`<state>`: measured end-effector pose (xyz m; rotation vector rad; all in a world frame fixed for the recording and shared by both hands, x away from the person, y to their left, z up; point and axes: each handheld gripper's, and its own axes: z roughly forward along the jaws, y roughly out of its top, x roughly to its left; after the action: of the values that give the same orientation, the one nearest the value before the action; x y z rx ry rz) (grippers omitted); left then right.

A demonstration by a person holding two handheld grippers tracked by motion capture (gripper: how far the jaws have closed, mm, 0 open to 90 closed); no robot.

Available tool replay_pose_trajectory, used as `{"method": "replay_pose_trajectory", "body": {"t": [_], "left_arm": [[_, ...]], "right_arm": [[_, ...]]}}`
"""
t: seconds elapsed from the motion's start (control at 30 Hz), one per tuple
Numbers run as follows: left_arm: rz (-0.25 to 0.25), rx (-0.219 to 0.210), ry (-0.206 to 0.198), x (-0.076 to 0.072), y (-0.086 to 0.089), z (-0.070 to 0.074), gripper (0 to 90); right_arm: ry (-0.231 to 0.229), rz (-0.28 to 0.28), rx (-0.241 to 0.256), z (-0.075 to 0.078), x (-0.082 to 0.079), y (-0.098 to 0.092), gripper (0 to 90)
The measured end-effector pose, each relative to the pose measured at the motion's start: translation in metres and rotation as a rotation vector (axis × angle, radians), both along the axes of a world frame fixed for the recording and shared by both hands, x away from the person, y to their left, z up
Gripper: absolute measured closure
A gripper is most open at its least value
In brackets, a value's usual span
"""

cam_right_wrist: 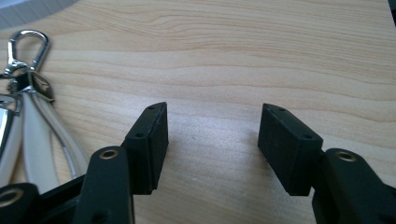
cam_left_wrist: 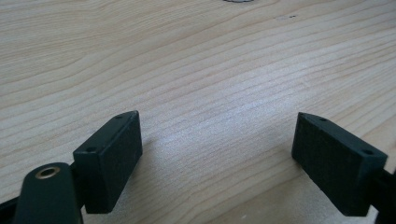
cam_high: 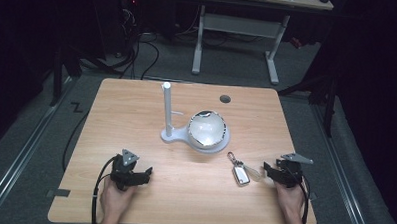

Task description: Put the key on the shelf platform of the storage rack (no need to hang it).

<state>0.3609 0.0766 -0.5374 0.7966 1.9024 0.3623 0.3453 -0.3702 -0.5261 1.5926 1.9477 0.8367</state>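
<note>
The silver car key fob with chrome clasp and cream strap point(cam_high: 240, 171) lies flat on the wooden table point(cam_high: 136, 115), long axis running away from the person, clasp pointing toward the far edge; the right gripper point(cam_high: 267, 170) is just beside it, the left gripper point(cam_high: 147, 172) well apart, both with jaws wide apart and empty.

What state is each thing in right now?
Left gripper: open, nothing between its fingers.
Right gripper: open, nothing held, beside the keys.
Keys: lying flat on the table, untouched.
Bowl: on the stand's base, looks tilted.
Stand: upright, nothing hanging on it.

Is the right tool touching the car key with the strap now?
Apart. In the right gripper view the right tool stands open over bare wood, and the car key with its strap lies beside the jaw, with wood visible between them.
</note>
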Motion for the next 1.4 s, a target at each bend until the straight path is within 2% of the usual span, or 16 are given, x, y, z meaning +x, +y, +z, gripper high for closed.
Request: {"method": "replay_pose_trajectory", "body": {"t": [0.33,0.67,0.9,1.03,1.23,1.4], "left_arm": [[0.003,0.000,0.002,0.000,0.000,0.000,16.4],[-0.001,0.003,0.000,0.000,0.000,0.000,16.4],[0.002,0.000,0.002,0.000,0.000,0.000,16.4],[0.004,-0.001,0.003,0.000,0.000,0.000,16.4],[0.003,0.000,0.002,0.000,0.000,0.000,16.4],[0.003,-0.001,0.003,0.000,0.000,0.000,16.4]], "right_arm": [[-0.041,0.048,0.089,0.018,-0.018,0.005,43.7],[-0.032,0.134,0.149,0.024,-0.028,0.025,39.5],[-0.033,0.204,0.132,0.025,-0.029,0.045,37.9],[-0.018,0.235,0.117,0.024,-0.027,0.055,35.8],[-0.011,0.230,0.118,0.022,-0.021,0.059,38.1],[0.002,0.236,0.100,0.017,-0.014,0.062,41.2]]}}
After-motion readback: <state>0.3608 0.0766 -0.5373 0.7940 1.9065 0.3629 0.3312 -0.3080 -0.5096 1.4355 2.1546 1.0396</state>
